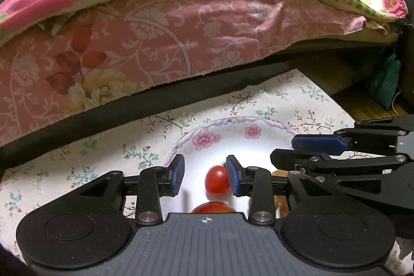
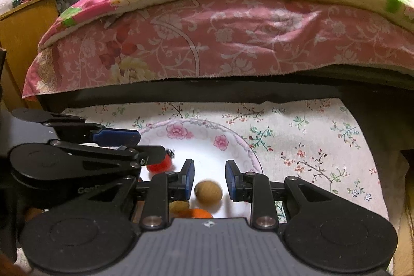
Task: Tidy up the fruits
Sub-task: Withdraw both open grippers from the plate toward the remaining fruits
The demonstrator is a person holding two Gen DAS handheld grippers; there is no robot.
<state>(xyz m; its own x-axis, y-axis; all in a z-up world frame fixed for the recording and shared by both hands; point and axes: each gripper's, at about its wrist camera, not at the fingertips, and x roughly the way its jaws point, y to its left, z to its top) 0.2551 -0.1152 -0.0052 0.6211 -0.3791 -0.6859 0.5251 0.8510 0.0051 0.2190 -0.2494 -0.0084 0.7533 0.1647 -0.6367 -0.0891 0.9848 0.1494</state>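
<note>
A white round plate with pink painted flowers (image 1: pixel 207 139) is seen on a desk covered by a cream floral cloth (image 1: pixel 77 162), with a bed draped in a pink patterned cover (image 1: pixel 155 38) at 12 o'clock.

In the left wrist view, the left hand-held gripper (image 1: pixel 205 176) is held over the plate with its blue pads parted. A small red cherry tomato (image 1: pixel 217 179) lies in the gap, against the pad at 3 o'clock and clear of the pad at 9 o'clock, so it is not clamped. A second, larger red fruit (image 1: pixel 213 207) is seen at 6 o'clock of the tomato, partly hidden by the gripper body.

In the right wrist view, the right hand-held gripper (image 2: pixel 209 179) is also seen over the plate, its pads set a little apart. A tan egg-shaped fruit (image 2: pixel 208 192) lies between them at 6 o'clock, touched by neither pad; nothing is gripped. An orange fruit (image 2: pixel 198 212) lies at 6 o'clock of it, and a yellowish fruit (image 2: pixel 178 206) at its 8 o'clock.
</note>
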